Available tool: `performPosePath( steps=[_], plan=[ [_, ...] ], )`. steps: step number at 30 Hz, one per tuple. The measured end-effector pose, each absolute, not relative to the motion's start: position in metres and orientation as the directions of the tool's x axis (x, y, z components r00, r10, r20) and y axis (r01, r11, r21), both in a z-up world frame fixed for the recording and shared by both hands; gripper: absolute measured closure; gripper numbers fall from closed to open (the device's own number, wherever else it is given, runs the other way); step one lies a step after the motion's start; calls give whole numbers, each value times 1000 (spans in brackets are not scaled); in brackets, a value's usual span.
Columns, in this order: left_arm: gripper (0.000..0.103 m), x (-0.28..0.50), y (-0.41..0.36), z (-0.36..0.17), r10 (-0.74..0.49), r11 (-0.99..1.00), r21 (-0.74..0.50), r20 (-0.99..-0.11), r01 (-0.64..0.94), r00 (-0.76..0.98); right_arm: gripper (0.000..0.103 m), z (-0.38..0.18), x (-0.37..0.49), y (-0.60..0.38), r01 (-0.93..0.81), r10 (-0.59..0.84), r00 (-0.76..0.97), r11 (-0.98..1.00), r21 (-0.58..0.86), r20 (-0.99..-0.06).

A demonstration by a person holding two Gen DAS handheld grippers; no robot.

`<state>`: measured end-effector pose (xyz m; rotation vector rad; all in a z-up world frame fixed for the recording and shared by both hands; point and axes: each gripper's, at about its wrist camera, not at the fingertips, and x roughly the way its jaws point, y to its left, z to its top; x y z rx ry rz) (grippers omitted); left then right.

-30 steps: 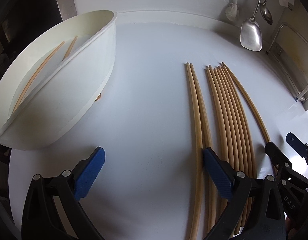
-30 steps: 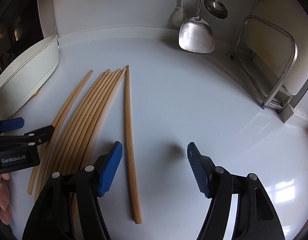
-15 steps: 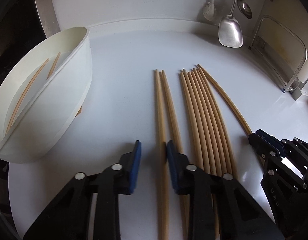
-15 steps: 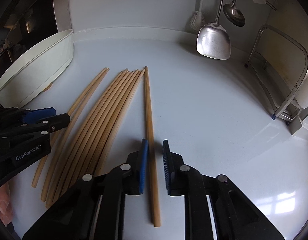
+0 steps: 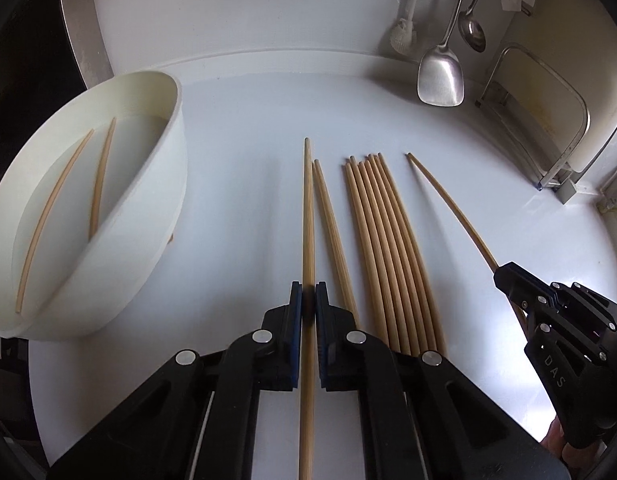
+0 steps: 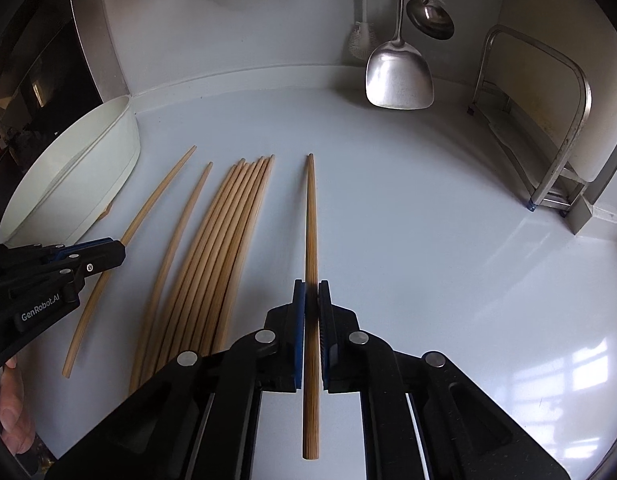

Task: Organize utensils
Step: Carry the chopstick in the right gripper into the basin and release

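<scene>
From the left wrist, the left gripper [image 5: 308, 308] has its blue pads pinched tight on one wooden chopstick [image 5: 308, 216], which runs straight out ahead between the jaws, with its thicker end passing back under the camera. Just to its right a single loose chopstick [image 5: 331, 228] lies on the white counter [image 5: 236, 200], angled slightly away from the held one. Further right sits a bundle of chopsticks [image 5: 388, 248] laid side by side and touching. A white tray [image 5: 164, 200] stands at the left, well apart from the bundle, with two chopsticks [image 5: 98, 176] lying inside it. At the far right the right gripper [image 5: 504, 276] shows in black, a thin chopstick reaching out from its tip.

From the right wrist, the right gripper [image 6: 311, 300] is clamped shut on its own chopstick [image 6: 310, 216], gripped about halfway along, the butt end sticking back toward the camera. The bundle [image 6: 224, 248] lies just left of it. The left gripper [image 6: 112, 254] comes in from the left edge, closed on its chopstick. A steel spatula [image 6: 400, 76] and a ladle [image 6: 430, 16] hang against the back wall, and a metal rack [image 6: 564, 128] stands at the right.
</scene>
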<state>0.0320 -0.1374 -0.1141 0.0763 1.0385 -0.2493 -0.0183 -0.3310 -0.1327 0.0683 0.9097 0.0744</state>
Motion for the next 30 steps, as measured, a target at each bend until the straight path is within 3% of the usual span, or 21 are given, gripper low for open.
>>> performPosePath(
  steps=[18,30],
  plan=[
    [96,60,-32,-21,-209,969,-98,-812,227,544,97,-19,-9,-254,-47,121,683,991,123,-720],
    [96,103,84,-44,-103,991,-47,-861,124,497,97,-10,56,-111,-232,270,642,961,153,-718]
  ],
)
